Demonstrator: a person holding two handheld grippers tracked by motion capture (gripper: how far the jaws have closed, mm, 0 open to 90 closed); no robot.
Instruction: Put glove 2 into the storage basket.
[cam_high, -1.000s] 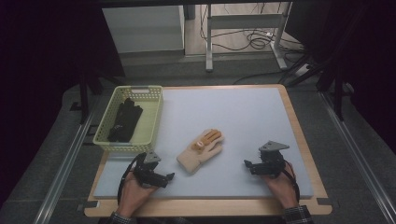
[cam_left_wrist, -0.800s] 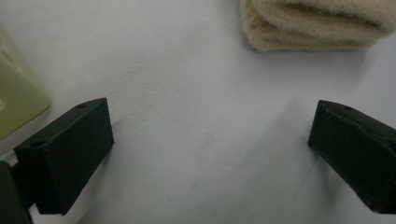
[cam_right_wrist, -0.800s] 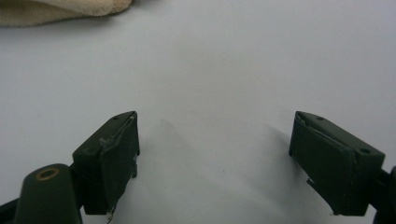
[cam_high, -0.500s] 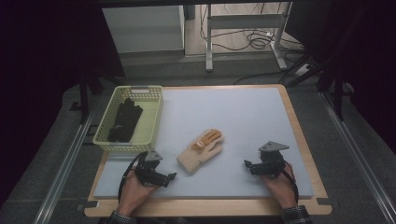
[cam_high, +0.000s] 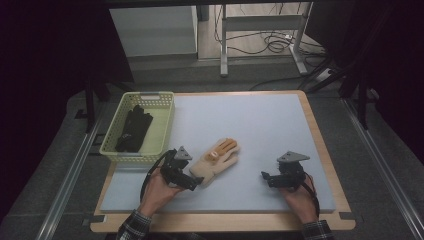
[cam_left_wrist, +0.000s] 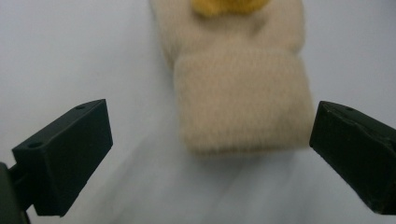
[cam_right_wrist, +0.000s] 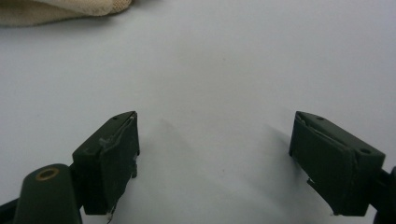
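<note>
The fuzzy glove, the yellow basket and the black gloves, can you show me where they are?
fuzzy glove (cam_high: 216, 161): high view, on its palm.
yellow basket (cam_high: 111, 144): high view, on its left wall.
black gloves (cam_high: 133, 129): high view, on their middle, inside the basket.

Your rig: two black hand-held grippers, plaid cuffs at both wrists.
Your left black two-jaw gripper (cam_high: 197, 181) carries a small grey three-cornered plate on top and trails a thin black cable looping back past your hand. Its jaws in the left gripper view are matte black blocks with slanted faces and small screw holes. Your right black two-jaw gripper (cam_high: 264, 176) bears a larger grey three-cornered plate; its jaw pads look scuffed with pale edge wear, and a brass-ringed hole sits at lower left. Your sleeves are dark plaid.
</note>
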